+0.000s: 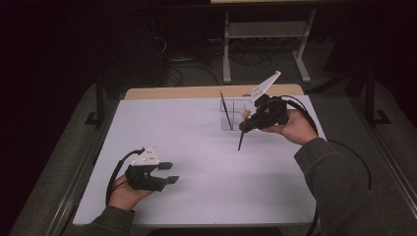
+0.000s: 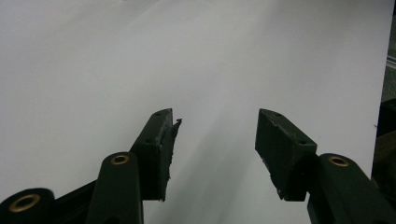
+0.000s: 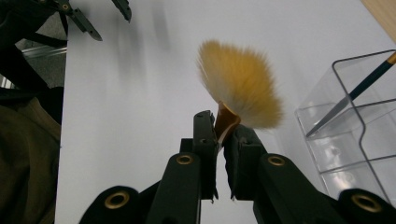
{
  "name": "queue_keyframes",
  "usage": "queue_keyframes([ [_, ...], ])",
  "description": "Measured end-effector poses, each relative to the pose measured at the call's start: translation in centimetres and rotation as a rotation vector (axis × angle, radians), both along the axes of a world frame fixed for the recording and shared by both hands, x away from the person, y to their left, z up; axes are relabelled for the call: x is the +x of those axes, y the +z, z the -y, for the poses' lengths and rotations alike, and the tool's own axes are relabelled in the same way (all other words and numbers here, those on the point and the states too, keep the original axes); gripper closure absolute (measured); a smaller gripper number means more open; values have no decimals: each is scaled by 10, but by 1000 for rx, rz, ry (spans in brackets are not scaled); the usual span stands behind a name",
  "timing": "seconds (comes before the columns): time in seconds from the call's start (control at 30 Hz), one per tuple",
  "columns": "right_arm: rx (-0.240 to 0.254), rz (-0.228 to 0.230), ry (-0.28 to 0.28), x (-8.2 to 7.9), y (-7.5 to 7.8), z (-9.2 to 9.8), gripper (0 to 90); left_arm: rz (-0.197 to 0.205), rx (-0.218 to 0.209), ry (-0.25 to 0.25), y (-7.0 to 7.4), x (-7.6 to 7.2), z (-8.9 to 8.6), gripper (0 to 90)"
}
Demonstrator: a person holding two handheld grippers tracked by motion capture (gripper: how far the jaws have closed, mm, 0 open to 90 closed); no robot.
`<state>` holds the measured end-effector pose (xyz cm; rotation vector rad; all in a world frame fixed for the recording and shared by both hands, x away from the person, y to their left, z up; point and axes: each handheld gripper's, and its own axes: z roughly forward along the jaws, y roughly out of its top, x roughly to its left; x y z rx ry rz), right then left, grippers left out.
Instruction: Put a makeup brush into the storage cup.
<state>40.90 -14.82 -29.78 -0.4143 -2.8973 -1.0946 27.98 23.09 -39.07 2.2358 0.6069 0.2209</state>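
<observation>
— Tool first: right tool clamped on a fan brush, pads pressed against the orange ferrule just below the bristles.

— And the brush itself?

— Held off the worktop, just in front of the clear holder. Tan bristles spread wide above the jaws in the right gripper view; dark handle slanting down from the tool toward the white surface in the high view, tip close to it, contact impossible to judge.

— Anything in the clear holder?

— One thin dark-handled brush, leaning inside, tip down in a compartment. Holder standing near the far edge of the worktop, just beside the right tool.

— Left tool?

— Left tool well apart from the clear holder, toward the near left corner of the worktop. Jaws apart, nothing between them, only bare white surface beyond in the left gripper view. Torn-looking pad on one jaw.

— Hands?

— Gripping each tool from below, sleeves entering from the near edge.
</observation>
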Motion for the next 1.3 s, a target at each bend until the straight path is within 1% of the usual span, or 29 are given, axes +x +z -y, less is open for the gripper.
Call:
queue_keyframes([
  [0.13,-14,2,-10,7,4,1,824,3,8,5,-1,0,-2,450],
  [0.2,-19,7,-11,10,6,1,824,4,4,10,-1,0,-4,443],
  [0.23,-25,2,-20,11,7,2,824,0,2,13,-1,-1,-5,438],
  [0.27,-22,-3,-18,12,8,2,824,4,0,13,-1,-1,-6,434],
  [0.37,-24,4,-27,16,11,3,824,1,-1,19,-1,-1,-7,424],
  [0.57,-22,9,-41,21,16,6,824,-8,-2,32,-2,0,-10,389],
  [0.6,-16,9,-41,23,17,7,824,-10,-8,38,-3,1,-12,384],
  [0.67,-22,12,-47,24,18,8,824,-11,-9,44,-3,2,-13,372],
  [0.77,-22,4,-60,27,20,9,824,-16,-12,48,-3,2,-13,350],
  [0.9,-26,20,-68,31,24,10,824,-14,-18,53,-2,2,-15,338],
  [0.93,-22,16,-72,32,25,10,824,-18,-18,54,-2,2,-15,333],
  [0.97,-20,21,-72,33,26,10,824,-16,-18,56,-2,2,-16,331],
  [1.03,-31,15,-81,35,29,10,824,-16,-20,61,-2,2,-16,328],
  [1.1,-32,23,-82,38,31,9,824,-11,-19,59,-1,2,-18,327],
  [1.13,-34,14,-88,38,32,9,824,-10,-22,60,-1,2,-18,326],
  [1.17,-32,21,-89,40,33,9,824,-11,-26,62,-1,2,-18,325],
  [1.3,-37,23,-93,45,34,8,824,-10,-32,65,-1,1,-19,322],
])
